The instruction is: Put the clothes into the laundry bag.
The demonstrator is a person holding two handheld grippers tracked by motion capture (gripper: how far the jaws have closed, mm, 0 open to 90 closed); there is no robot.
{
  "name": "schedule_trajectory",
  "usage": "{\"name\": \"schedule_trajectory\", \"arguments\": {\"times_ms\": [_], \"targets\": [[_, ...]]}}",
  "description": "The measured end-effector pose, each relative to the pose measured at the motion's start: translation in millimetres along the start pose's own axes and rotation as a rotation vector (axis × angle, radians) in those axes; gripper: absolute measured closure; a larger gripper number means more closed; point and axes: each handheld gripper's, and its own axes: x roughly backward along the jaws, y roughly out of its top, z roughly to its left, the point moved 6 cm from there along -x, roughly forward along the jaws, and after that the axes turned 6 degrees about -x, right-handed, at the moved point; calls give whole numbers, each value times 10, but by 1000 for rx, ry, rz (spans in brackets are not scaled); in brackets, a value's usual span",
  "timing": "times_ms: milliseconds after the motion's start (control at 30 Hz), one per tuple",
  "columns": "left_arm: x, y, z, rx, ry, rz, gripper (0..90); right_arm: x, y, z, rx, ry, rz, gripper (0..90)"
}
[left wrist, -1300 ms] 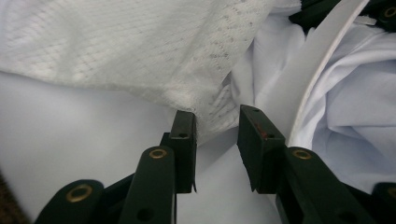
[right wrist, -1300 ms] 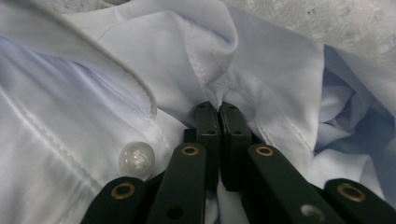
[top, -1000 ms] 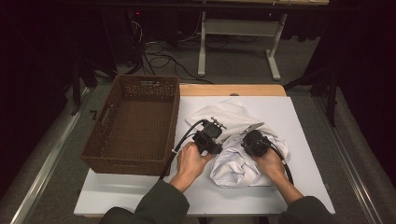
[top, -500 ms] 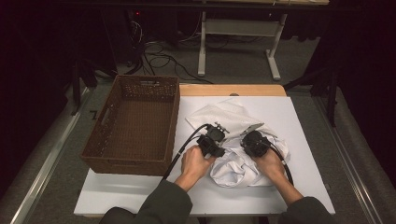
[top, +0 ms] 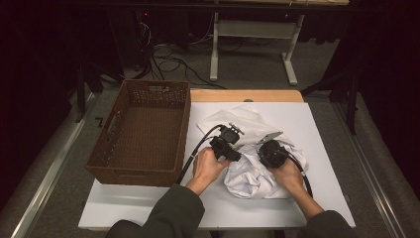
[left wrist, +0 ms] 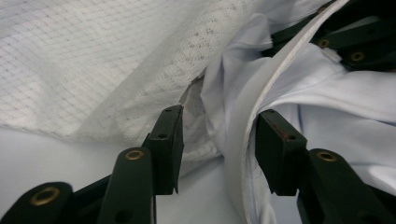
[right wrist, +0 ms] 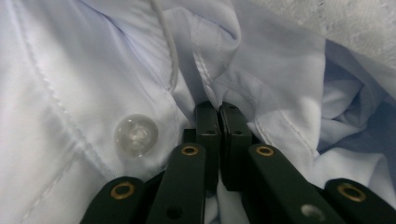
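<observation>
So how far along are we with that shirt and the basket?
Early. The right gripper is shut on a fold of the white shirt. The left gripper has just been opening; its jaws straddle a shirt edge beside the mesh cloth without pinching it. Both cloths lie crumpled on the table, and the wicker basket has nothing in it.

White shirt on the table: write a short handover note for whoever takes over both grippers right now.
Right gripper: shut on a fold of the white shirt, beside a clear button.
Left gripper: jaws have just been opening; a shirt edge lies between them, not pinched.
The shirt is crumpled on the white table, partly over a mesh cloth.
Wicker basket: nothing in it.
Left to do, probably: regrip with the left, then lift the shirt.
</observation>
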Motion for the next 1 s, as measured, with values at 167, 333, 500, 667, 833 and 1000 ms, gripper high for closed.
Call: {"name": "schedule_trajectory", "arguments": {"times_ms": [167,333,500,667,833,1000], "targets": [[134,-3,-41,-6,-42,-13,533,4,-12,2,-3,16,1,889],[178,-31,-37,-19,3,-1,543,-4,-12,6,-11,23,-6,889],[77,21,94,21,61,-28,591,0,-18,5,-6,13,-10,889],[-179,57,240,36,114,-6,624,-4,-18,3,-8,20,-14,888],[-411,59,217,24,101,24,565,1,-24,-3,2,12,-10,888],[-528,29,250,47,80,53,540,-2,-23,0,-5,14,-13,886]]}}
